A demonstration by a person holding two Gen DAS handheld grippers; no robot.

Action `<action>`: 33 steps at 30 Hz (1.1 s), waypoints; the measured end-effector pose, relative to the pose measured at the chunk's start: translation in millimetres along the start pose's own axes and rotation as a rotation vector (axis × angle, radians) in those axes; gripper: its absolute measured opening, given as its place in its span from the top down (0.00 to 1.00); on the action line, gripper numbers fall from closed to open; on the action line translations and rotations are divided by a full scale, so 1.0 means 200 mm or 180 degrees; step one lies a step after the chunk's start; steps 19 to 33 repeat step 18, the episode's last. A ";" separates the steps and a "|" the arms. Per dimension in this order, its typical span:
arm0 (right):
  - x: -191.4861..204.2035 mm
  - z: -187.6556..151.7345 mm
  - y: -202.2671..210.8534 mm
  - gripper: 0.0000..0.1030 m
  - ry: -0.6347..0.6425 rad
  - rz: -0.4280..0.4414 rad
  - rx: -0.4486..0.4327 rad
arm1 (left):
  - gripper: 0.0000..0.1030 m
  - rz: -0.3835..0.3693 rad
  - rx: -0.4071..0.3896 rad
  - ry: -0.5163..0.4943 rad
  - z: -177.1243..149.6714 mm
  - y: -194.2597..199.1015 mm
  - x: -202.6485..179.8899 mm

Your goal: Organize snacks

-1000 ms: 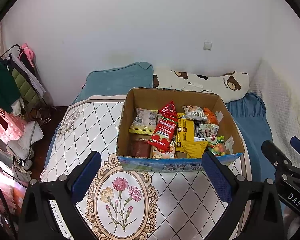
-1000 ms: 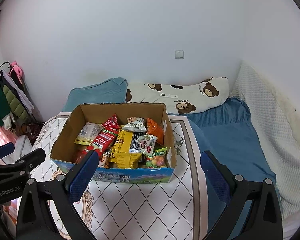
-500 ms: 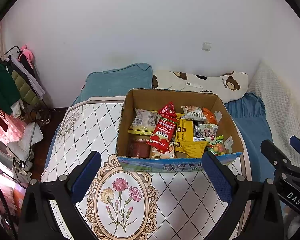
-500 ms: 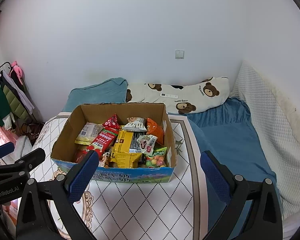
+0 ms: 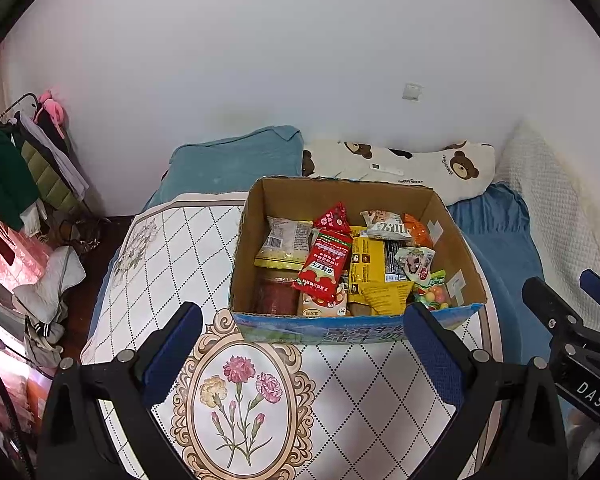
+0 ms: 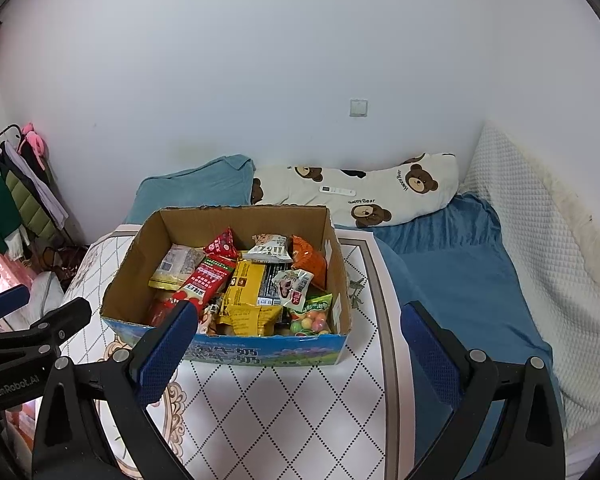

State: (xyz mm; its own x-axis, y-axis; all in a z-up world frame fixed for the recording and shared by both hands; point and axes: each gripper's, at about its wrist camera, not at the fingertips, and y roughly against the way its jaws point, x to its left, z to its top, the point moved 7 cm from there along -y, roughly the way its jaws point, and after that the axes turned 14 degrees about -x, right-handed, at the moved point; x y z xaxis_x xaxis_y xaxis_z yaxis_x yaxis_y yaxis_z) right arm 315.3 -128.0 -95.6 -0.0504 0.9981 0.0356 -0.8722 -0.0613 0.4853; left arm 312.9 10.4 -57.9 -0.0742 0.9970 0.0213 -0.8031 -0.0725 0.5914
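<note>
- Fingers (image 5: 172, 348) of the left gripper (image 5: 300, 344) are standing wide, holding nothing.
- Fingers (image 6: 168, 344) of the right gripper (image 6: 300, 344) are likewise gaping wide and empty.
- Snacks (image 5: 324, 264) are lying in the box (image 5: 356, 330), just beyond both grippers, on the bed's quilt (image 5: 172, 248).

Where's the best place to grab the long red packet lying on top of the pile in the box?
Take the long red packet across its narrow middle, coming straight down from above with the left gripper. It lies flat on top of the other snacks in the box, long edges exposed, nothing covering it.
</note>
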 end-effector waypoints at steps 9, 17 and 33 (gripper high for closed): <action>-0.01 0.00 0.00 0.00 -0.0006 -0.0016 0.0009 | 0.00 -0.0030 0.0013 0.0029 -0.01 -0.01 0.00; 0.00 -0.02 0.00 0.00 -0.0011 -0.0028 0.0019 | 0.00 -0.0026 0.0006 0.0025 -0.02 -0.02 0.00; 0.00 -0.02 0.00 0.00 -0.0010 -0.0030 0.0021 | 0.00 -0.0030 0.0007 0.0034 -0.02 -0.02 0.01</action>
